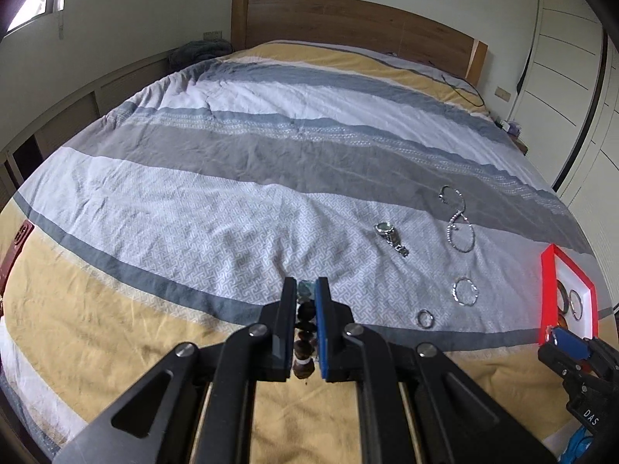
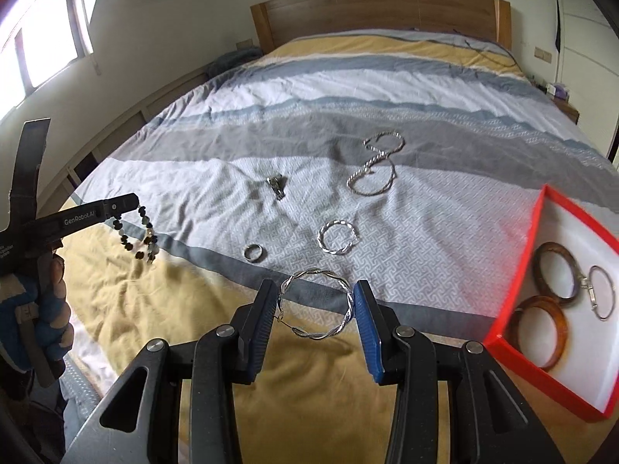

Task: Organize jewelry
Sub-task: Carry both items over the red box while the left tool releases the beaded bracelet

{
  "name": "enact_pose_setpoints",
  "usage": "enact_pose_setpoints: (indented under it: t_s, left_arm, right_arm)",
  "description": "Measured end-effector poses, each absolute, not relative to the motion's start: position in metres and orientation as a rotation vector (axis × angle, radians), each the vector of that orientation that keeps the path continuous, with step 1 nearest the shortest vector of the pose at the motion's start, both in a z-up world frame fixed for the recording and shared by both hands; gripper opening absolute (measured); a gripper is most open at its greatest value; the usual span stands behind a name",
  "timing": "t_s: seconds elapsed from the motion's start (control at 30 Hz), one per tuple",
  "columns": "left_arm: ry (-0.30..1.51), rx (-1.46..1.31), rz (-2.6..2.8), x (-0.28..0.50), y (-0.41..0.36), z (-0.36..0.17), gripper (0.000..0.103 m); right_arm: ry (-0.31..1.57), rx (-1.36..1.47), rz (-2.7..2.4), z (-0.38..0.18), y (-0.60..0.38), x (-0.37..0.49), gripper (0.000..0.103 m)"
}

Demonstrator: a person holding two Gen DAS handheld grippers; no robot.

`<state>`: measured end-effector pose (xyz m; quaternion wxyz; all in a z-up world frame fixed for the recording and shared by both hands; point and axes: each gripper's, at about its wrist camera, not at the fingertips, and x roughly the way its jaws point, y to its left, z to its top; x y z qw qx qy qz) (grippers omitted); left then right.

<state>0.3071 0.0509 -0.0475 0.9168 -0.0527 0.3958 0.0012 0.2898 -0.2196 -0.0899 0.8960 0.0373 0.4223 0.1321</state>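
Left gripper (image 1: 305, 309) fingers grasp the beads (image 2: 139, 237); right gripper (image 2: 315, 309) fingers grasp the hoop (image 2: 317, 305). Carry both level to the box (image 2: 541, 212) at three o'clock, then release low.

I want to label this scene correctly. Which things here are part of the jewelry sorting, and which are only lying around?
Part of the job:
- beaded bracelet, in left gripper
- twisted silver bangle, in right gripper
- second twisted bangle
- ring
- watch
- chain necklace
- red tray

Just lying about:
- cable near the headboard
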Motion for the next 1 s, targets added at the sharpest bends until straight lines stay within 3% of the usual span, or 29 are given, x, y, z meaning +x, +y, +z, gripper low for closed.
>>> enact_pose_setpoints:
  t_s: [0.47,1.0]
  left_arm:
    - [0.695,-0.069,-0.155,0.230,-0.018,0.035,0.008]
    - [0.705,0.069,-0.498,0.209,-0.222,0.058,0.008]
  right_arm:
    - [0.729,0.103,0.195,-0.017,-0.267,0.200,0.041]
    - [0.688,0.165,-0.001,-0.001,-0.408,0.147,0.041]
